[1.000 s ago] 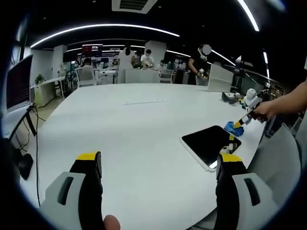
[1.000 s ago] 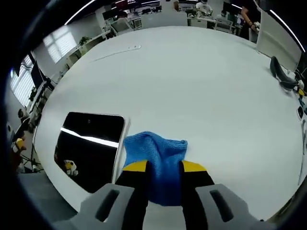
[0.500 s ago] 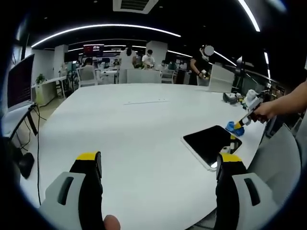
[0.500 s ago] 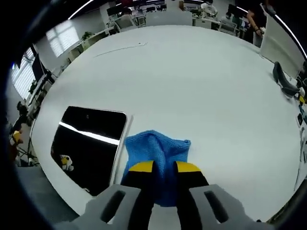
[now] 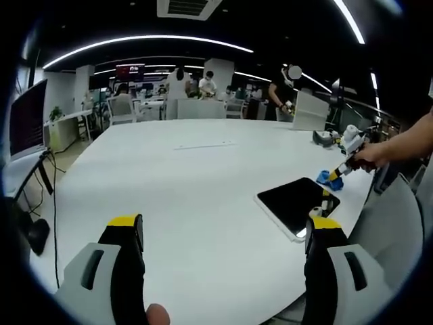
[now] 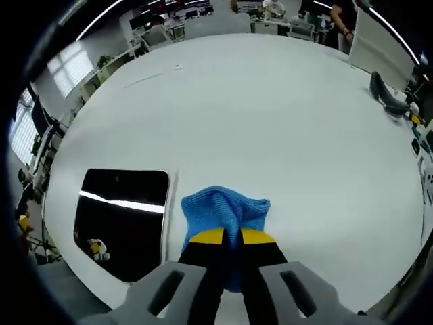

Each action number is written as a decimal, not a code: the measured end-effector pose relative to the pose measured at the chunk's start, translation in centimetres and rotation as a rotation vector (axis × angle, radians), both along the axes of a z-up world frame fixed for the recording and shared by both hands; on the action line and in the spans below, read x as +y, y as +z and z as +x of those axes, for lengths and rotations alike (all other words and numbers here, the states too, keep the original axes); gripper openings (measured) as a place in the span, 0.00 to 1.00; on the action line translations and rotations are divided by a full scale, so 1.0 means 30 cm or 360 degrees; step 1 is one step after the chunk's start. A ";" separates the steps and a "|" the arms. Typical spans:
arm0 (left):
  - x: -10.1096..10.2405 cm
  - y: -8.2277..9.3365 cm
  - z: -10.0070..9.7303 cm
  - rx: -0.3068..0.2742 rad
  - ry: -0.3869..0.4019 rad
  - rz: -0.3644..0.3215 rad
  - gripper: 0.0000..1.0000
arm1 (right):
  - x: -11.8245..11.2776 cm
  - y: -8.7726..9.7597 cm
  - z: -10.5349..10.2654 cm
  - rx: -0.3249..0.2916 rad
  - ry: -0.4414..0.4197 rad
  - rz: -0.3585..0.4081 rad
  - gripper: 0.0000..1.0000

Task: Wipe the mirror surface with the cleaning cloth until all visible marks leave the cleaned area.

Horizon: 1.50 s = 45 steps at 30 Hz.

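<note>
A rectangular mirror (image 5: pixel 294 200) (image 6: pixel 123 218) with a white frame lies flat on the white table, its glass dark with a bright light streak. My right gripper (image 6: pixel 230 237) (image 5: pixel 337 173) is shut on a bunched blue cleaning cloth (image 6: pixel 223 208) (image 5: pixel 331 179), which rests on the table just past the mirror's far edge. In the left gripper view a person's hand holds that gripper at the right. My left gripper (image 5: pixel 226 230) stands open over the near table with nothing between its fingers, the mirror beyond its right finger.
The round white table (image 5: pixel 189 169) stretches wide. A dark object (image 6: pixel 389 95) and small items lie near its far right edge. A thin white strip (image 5: pixel 203 143) lies mid-table. People, desks and chairs stand in the office behind. A monitor (image 5: pixel 27 118) is at the left.
My right gripper's jaws have closed tighter on the blue cloth, bunching it up, and the view has risen slightly. The left gripper has stayed still.
</note>
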State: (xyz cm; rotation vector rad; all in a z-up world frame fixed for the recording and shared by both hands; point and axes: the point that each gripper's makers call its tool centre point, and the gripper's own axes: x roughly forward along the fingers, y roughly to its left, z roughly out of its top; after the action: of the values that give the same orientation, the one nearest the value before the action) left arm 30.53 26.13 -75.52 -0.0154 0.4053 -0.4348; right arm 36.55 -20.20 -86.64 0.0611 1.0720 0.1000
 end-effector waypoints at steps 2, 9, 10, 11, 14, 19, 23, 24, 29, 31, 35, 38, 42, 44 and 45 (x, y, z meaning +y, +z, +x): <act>0.010 -0.004 -0.005 0.0003 0.0027 -0.0008 0.99 | 0.006 0.013 0.006 -0.0001 -0.0032 0.0040 0.01; -0.002 0.015 -0.015 -0.0014 -0.0008 0.0013 0.99 | 0.039 0.071 0.039 0.0018 -0.0115 0.0150 0.01; 0.001 0.023 -0.013 -0.0018 -0.0003 0.0010 0.99 | 0.041 0.079 0.044 0.0008 -0.0113 0.0149 0.01; 0.004 0.027 -0.012 -0.0022 0.0002 0.0006 0.99 | 0.053 0.089 0.050 0.0004 -0.0109 0.0156 0.01; 0.006 0.034 -0.011 -0.0033 0.0003 0.0003 0.99 | 0.082 0.101 0.056 0.0020 -0.0090 0.0175 0.01; 0.014 0.027 -0.024 -0.0029 -0.0006 0.0012 0.99 | 0.144 0.132 0.079 0.0018 -0.0064 0.0253 0.01; 0.027 0.025 -0.032 -0.0023 0.0000 0.0016 0.99 | 0.182 0.130 0.086 0.0053 -0.0013 0.0217 0.01; 0.032 0.024 -0.033 -0.0023 0.0004 0.0016 0.99 | 0.193 0.127 0.087 0.0064 -0.0008 0.0213 0.01; 0.041 0.029 -0.034 -0.0023 0.0013 0.0014 0.99 | 0.229 0.098 0.101 0.0111 0.0010 0.0202 0.00; 0.045 0.028 -0.031 -0.0024 0.0015 0.0014 0.99 | 0.242 0.085 0.105 0.0128 0.0016 0.0198 0.00; 0.042 0.028 -0.030 -0.0023 0.0019 0.0007 0.99 | 0.265 0.066 0.121 0.0137 0.0031 0.0183 0.01; 0.036 0.023 -0.029 -0.0016 0.0013 0.0008 0.99 | 0.279 0.047 0.118 0.0180 0.0011 0.0200 0.00; 0.028 0.021 -0.028 -0.0013 0.0002 0.0011 0.99 | 0.286 0.027 0.119 0.0194 0.0015 0.0178 0.00; 0.027 0.018 -0.026 -0.0013 -0.0001 0.0016 0.99 | 0.294 0.016 0.119 0.0207 0.0022 0.0171 0.00; 0.027 0.017 -0.026 -0.0010 -0.0002 0.0016 0.99 | 0.297 0.012 0.118 0.0211 0.0028 0.0165 0.00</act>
State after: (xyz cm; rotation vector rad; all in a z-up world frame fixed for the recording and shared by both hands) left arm 29.75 26.93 -75.02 -0.0041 0.4010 -0.4342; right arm 40.09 -11.30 -86.27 0.1535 1.1996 0.1693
